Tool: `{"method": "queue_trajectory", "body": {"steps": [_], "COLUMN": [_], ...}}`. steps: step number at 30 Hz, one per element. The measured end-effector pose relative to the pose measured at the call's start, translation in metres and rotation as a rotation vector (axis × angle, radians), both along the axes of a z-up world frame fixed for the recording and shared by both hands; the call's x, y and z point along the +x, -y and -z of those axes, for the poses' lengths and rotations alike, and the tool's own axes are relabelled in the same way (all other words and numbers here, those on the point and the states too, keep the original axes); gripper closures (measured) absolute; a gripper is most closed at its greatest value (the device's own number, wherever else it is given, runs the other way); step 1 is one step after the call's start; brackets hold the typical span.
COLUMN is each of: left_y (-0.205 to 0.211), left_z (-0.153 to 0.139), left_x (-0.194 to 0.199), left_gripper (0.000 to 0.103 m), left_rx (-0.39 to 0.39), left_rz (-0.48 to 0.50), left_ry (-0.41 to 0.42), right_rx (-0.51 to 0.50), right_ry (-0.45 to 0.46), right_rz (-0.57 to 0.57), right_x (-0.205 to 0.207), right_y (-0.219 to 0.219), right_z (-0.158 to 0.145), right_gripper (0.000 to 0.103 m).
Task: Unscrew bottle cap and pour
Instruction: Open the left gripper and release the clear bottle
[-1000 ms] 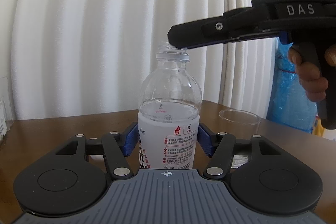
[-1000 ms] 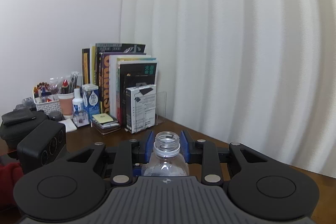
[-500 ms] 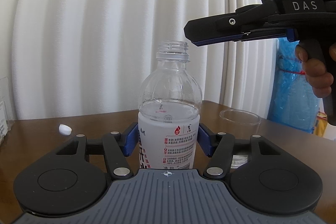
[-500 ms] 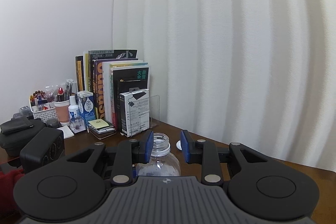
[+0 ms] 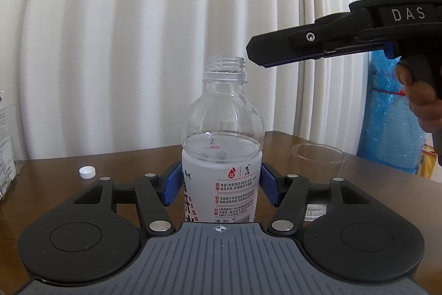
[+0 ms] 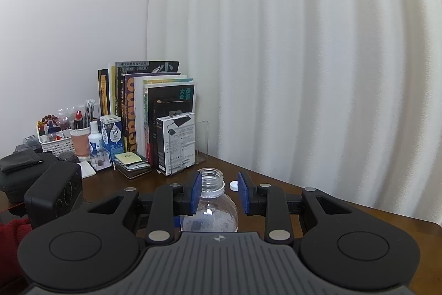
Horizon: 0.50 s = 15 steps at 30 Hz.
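On a brown wooden desk before white curtains, we hold a clear water bottle upright in our left gripper, its blue pads pressed against the labelled belly. Our right gripper hovers beside the bare threaded neck, jaws parted wider than the neck and holding nothing. Just right of the bottle stands a clear glass cup; the small white cap lies on the desk to the left, well apart.

With the cap off, we judge pouring comes next. To do it well, we would keep the left grip firm on the label, carry the mouth over the cup's rim, and tip slowly, since the water stands high.

The right gripper's body reads "DAS". The bottle's label carries red and grey Chinese print, too small to read.
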<state>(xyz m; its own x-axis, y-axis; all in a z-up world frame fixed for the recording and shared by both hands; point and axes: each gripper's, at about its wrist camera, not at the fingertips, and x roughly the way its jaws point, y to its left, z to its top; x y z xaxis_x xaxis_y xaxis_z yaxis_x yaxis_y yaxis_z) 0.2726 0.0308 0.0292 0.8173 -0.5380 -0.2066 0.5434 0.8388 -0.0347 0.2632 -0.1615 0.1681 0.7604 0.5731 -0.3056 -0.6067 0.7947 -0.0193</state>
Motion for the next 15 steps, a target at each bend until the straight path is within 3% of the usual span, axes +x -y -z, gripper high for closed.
{"method": "queue_trajectory", "body": {"steps": [3,8,15], "left_y": [0.001,-0.001,-0.004], "left_z": [0.000,0.000,-0.003], "left_x": [0.000,-0.001,-0.004], "left_gripper": [0.038,0.023,0.014], "left_rx": [0.000,-0.006,-0.015], "left_rz": [-0.009,-0.040,-0.063], "left_ry": [-0.003,-0.004,0.002], "right_rx": [-0.010,-0.024,-0.047], "right_ry": [0.000,0.003,0.009], "right_rz": [0.005,0.017,0.034], "right_x": [-0.002,-0.007,-0.014], "right_y": [0.000,-0.001,-0.002], "right_z": [0.001,0.000,-0.002], "right_gripper": [0.072,0.072,0.071]}}
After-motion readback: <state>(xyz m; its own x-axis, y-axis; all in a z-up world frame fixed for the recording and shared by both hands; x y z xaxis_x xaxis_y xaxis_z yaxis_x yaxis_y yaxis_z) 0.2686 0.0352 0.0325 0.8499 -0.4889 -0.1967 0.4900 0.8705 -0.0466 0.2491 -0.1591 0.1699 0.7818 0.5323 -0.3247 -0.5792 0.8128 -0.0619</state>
